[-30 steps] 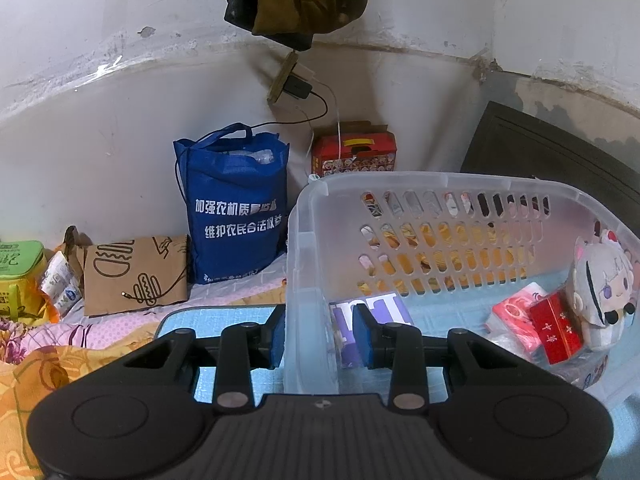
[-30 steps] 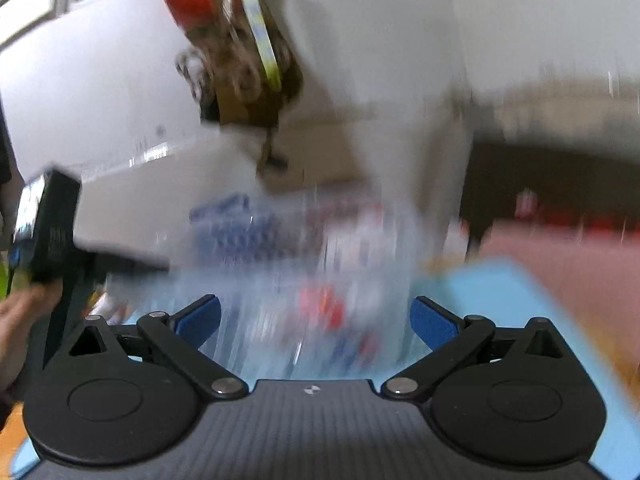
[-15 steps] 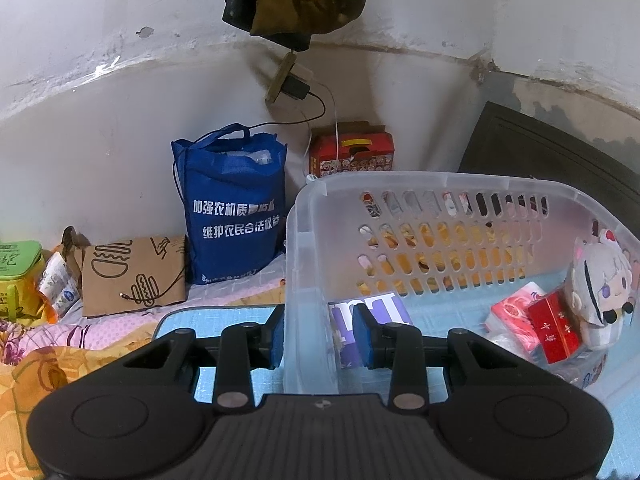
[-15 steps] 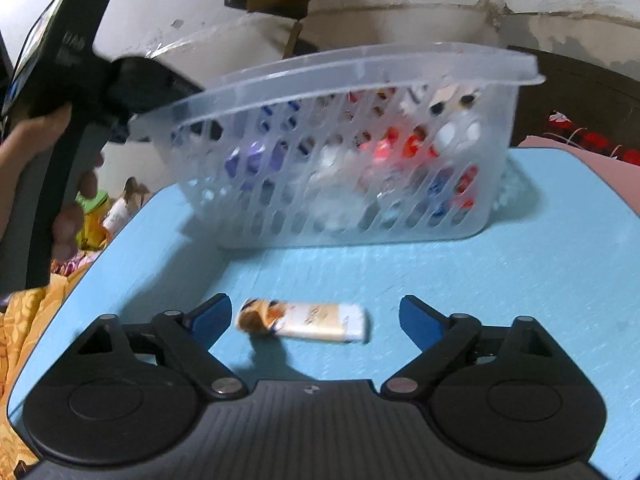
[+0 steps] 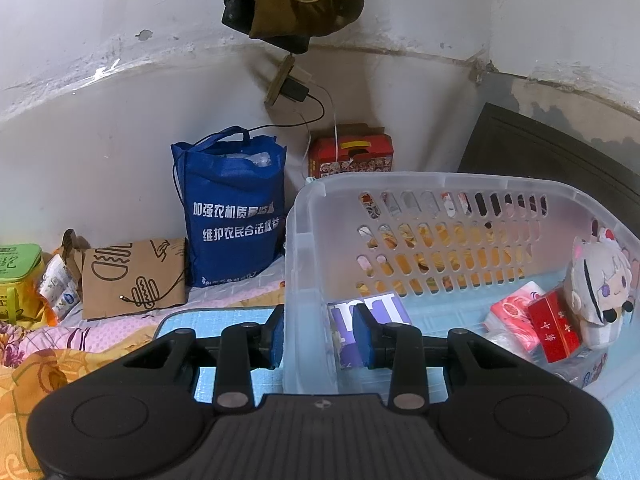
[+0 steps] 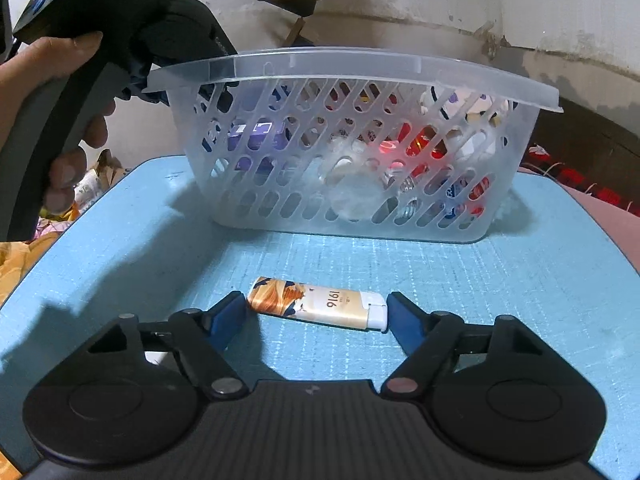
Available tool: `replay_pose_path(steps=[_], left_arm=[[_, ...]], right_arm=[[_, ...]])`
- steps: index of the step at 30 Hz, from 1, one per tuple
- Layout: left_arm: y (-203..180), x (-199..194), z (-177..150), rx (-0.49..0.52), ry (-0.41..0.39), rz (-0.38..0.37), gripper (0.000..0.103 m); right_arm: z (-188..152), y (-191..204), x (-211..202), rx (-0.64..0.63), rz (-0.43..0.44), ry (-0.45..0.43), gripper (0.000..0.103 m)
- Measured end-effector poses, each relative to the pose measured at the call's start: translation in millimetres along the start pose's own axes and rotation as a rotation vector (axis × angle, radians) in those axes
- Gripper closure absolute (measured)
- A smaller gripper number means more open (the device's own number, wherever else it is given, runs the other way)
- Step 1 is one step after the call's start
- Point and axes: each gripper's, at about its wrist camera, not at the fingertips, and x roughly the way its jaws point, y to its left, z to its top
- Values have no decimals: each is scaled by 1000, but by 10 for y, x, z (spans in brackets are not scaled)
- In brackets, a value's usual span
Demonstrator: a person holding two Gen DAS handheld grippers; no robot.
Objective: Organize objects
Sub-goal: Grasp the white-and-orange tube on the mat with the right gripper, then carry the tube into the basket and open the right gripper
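A translucent slotted basket (image 5: pixel 440 178) stands on a light blue tabletop (image 6: pixel 520 280). My left gripper (image 5: pixel 320 340) is shut on the basket's left wall, one pad outside and one inside. Inside lie a purple-white box (image 5: pixel 372 308), a pink tissue pack (image 5: pixel 512 316), a red box (image 5: pixel 554 326) and a plush doll (image 5: pixel 600 288). In front of the basket (image 6: pixel 360 60) a cream and gold lighter (image 6: pixel 316 306) lies flat on its side. My right gripper (image 6: pixel 316 314) is low over it. Its jaws are closing, with the lighter lengthwise between them and the pads close to its two ends.
A hand (image 6: pixel 60 52) holds the left gripper at the basket's left corner. Behind the basket against the wall stand a blue tote bag (image 5: pixel 236 216), a red carton (image 5: pixel 352 152), a brown paper bag (image 5: pixel 132 276) and a green tin (image 5: pixel 18 268). A dark board (image 5: pixel 552 160) leans at the right.
My right gripper swung down from a blurred high view to the tabletop, and its jaws narrowed around the lighter. The left gripper and the basket have not moved.
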Motion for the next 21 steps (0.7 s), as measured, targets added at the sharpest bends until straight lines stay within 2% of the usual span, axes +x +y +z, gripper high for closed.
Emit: replay_pose_path(steps=[9,16,18,21], left_arm=[[-11,-2,-5,4,-2,1,64],[-21,-12,-15,15,-5,11,64],[-20,-10,-9,11,-3,10,64],[-16,-5,-6,14,-4,19,64]], right_arm=[[-20,-283,-110,53,6,-58,24],[-86,-569,-188,36,3,-96,24],[-85,-691,-245,44,25,-106,24],[-58,-831,-509,40,-1,-176,24]])
